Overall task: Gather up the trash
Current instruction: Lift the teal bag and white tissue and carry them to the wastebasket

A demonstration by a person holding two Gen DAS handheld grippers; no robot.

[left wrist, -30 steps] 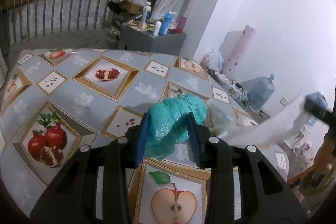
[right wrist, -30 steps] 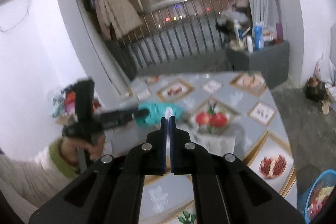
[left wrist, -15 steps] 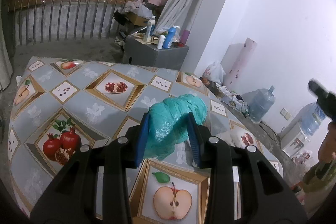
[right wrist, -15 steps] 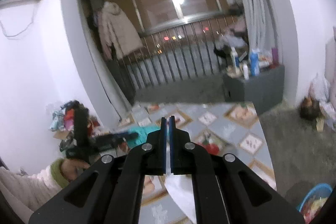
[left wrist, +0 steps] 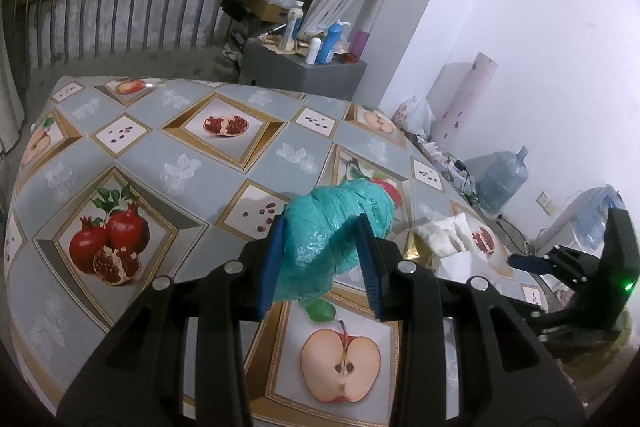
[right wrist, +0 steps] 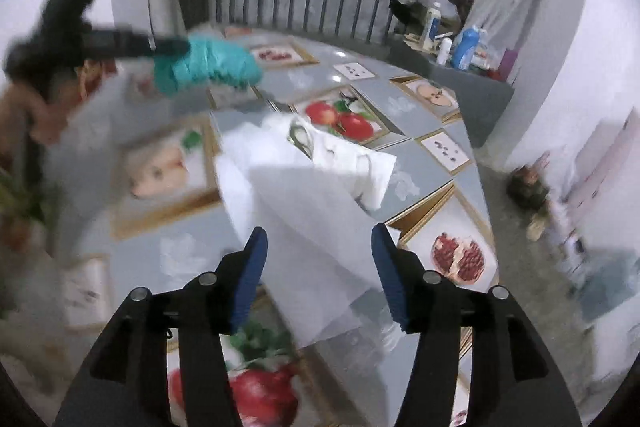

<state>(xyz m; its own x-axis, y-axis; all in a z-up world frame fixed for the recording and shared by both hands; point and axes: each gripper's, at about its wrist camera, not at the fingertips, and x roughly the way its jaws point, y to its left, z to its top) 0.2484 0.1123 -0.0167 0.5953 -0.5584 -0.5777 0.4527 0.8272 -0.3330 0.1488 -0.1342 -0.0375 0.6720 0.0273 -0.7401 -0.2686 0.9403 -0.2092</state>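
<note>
Right gripper (right wrist: pixel 318 271) dropping toward table (left wrist: pixel 208 183) since earlier frames, jaws just opening, now released; white tissue (right wrist: pixel 304 195) lying on cloth between them, pads not pressing. Left gripper (left wrist: pixel 320 263) clenching around teal plastic bag (left wrist: pixel 336 227), holding it above table. Tissue looking light, limp, easily torn; pinching a bunched fold seeming best. Bag soft, crinkly, slippery. Counting: one tissue heap, one bag, two grippers.

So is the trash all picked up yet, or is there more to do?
Not yet. The left gripper is shut on the teal plastic bag. The right gripper has just been opening, and the white paper lies loose between its jaws on the table. Nothing looks bagged; the paper must still go in.
</note>
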